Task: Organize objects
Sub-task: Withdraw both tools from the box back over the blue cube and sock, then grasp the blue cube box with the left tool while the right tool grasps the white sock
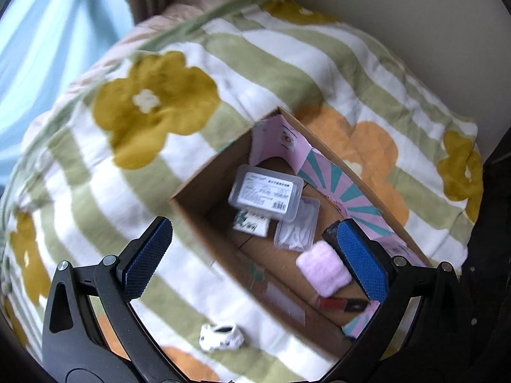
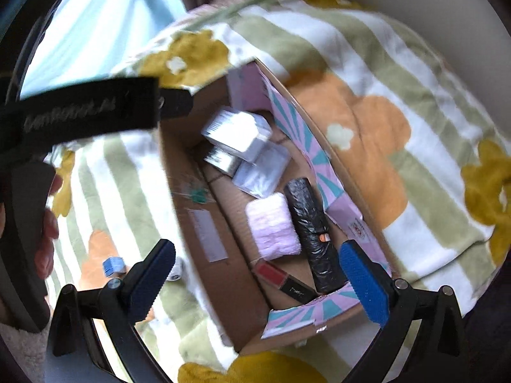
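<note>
Both grippers, left (image 1: 255, 257) and right (image 2: 258, 276), spread wide, empty. Ahead between fingers: one cardboard box (image 2: 191, 166) holding two clear cases (image 1: 266, 193), one pink cloth (image 2: 273, 225), one black roll (image 2: 311, 226), one lipstick (image 2: 281, 276).

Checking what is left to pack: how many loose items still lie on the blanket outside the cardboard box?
2. A white item lies on the blanket beside the cardboard box; a small blue item lies a little farther out. The grippers may hide others.
</note>
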{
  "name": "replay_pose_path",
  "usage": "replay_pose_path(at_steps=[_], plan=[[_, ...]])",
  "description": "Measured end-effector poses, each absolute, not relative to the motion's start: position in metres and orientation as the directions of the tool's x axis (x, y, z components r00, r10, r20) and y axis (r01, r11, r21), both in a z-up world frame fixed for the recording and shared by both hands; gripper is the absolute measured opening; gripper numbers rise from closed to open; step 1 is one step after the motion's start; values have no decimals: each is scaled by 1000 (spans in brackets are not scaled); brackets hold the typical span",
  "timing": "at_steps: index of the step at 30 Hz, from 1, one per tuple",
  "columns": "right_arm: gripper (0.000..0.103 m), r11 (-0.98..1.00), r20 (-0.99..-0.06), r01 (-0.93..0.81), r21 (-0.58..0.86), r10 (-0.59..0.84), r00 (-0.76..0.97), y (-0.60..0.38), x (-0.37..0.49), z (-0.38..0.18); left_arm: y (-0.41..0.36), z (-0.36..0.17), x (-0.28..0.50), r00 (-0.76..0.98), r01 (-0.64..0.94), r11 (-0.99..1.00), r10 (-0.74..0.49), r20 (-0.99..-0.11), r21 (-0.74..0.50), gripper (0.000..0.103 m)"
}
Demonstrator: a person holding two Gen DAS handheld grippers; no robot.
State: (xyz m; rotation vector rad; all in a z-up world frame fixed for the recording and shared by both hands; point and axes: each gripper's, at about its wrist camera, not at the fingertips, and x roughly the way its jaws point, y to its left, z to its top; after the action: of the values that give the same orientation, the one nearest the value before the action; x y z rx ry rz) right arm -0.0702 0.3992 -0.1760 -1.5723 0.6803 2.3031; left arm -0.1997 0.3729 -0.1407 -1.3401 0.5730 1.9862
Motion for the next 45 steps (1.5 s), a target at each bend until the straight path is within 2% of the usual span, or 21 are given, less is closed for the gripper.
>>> replay_pose_path(at_steps=[10,18,23,30,39,45], plan=[[102,-936,-889,-305,176,-18,-458,360,-66,-101,262,-50,-168,-380,-568,-822,302,-874,-37,103],[102,-984,-840,-132,123,-33,-541,309,-61,-51,150,-10,-129,-480,-406,-912,261,-838,-52,103],[102,-996,-825,-14,82,-60,-562,271,-55,-39,97,-4,-91,-542,-306,-951,202,-816,-32,103],[102,-992,-821,62,108,-124,-557,240,-46,-39,37,-24,-53,-520,-183,-978,186,-834,-105,103],[102,-996,-823,78,42,-79,-563,221,-41,-34,12,-24,-41,-549,-153,-983,173,-817,-105,103],[102,-995,-811,34,96,-98,-577,220,-42,-38,7,-28,-48,-552,-175,-981,171,-816,-87,103]])
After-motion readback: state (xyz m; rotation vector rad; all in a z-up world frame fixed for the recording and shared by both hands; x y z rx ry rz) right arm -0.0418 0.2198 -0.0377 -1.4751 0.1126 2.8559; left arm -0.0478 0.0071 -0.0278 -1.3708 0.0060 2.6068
